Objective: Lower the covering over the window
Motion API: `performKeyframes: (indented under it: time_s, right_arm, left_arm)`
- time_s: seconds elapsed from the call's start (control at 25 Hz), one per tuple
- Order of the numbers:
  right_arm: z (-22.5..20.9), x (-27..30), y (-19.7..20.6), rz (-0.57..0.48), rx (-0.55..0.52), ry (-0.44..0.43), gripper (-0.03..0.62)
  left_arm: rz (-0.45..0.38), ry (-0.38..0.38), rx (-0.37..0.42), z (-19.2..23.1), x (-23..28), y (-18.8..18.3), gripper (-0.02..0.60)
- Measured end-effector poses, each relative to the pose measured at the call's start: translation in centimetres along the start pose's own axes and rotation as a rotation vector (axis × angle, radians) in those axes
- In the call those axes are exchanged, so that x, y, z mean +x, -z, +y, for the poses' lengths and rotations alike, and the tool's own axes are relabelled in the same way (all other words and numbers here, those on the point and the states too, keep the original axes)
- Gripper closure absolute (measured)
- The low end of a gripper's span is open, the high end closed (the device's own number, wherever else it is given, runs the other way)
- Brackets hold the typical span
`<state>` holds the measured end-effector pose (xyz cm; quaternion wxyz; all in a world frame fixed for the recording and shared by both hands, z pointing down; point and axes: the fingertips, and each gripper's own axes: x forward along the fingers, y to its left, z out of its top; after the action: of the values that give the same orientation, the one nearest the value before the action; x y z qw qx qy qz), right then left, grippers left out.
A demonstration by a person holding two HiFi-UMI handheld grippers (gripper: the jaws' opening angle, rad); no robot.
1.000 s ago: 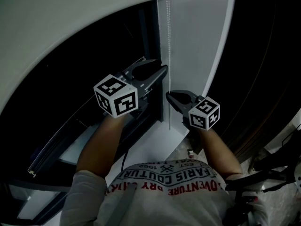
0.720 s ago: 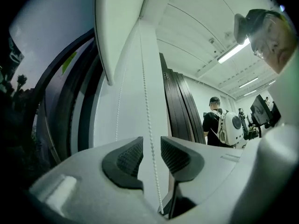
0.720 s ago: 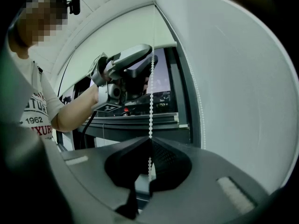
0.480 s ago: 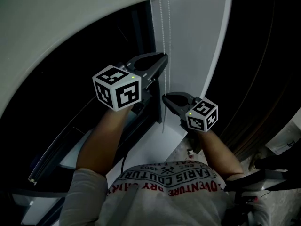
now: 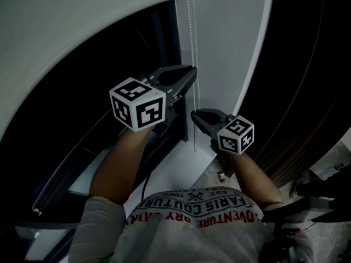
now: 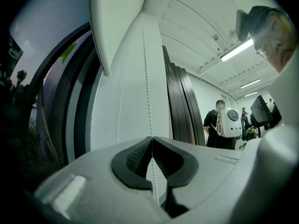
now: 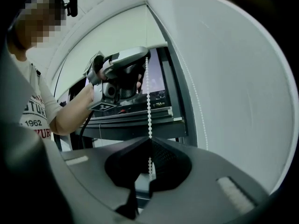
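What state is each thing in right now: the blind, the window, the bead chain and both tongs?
Roller blind: partly down.
Window: dark glass, uncovered below the blind.
Bead chain: hanging, with one strand running through both tongs.
Left tongs: jaws closing, pads pressing on the strand; the higher of the two.
Right tongs: shut on the same strand, lower down.

1. Standing ahead and right of the left gripper (image 6: 152, 141), back turned: person (image 6: 218, 125) wearing a white backpack (image 6: 230, 122).
2. Glowing higher up, same side: ceiling light strip (image 6: 236, 50).
3. Hanging right of the right gripper (image 5: 195, 114): dark folded panels (image 5: 307, 92).
4. Trailing below the left gripper: black cable (image 5: 145, 183).
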<state>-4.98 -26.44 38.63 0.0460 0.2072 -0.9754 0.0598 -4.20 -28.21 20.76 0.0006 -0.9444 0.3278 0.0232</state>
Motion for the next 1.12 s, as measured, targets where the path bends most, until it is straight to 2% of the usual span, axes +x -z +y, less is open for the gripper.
performKeyframes:
  time_s: [0.16, 0.48, 0.72, 0.84, 1.12]
  right_arm:
    - [-0.2, 0.3, 1.3, 0.046, -0.027, 0.009, 0.588]
    - [-0.4, 0.0, 6.8, 0.135, 0.026, 0.031, 0.588]
    - [-0.3, -0.5, 8.0, 0.133, 0.033, 0.048, 0.588]
    - [-0.3, -0.6, 9.4, 0.166, 0.027, 0.051, 0.588]
    - [0.4, -0.6, 12.9, 0.206, 0.068, 0.049, 0.588]
  left_arm:
    - [0.022, -0.005, 0.003, 0.1, 0.0, 1.3, 0.571]
    - [0.077, -0.021, -0.047, 0.0, 0.3, 6.8, 0.569]
    - [0.05, -0.024, -0.037, -0.4, 0.0, 7.9, 0.569]
    - [0.081, -0.017, -0.027, -0.9, 0.1, 9.3, 0.571]
    - [0.118, -0.012, -0.065, -1.2, 0.2, 12.8, 0.57]
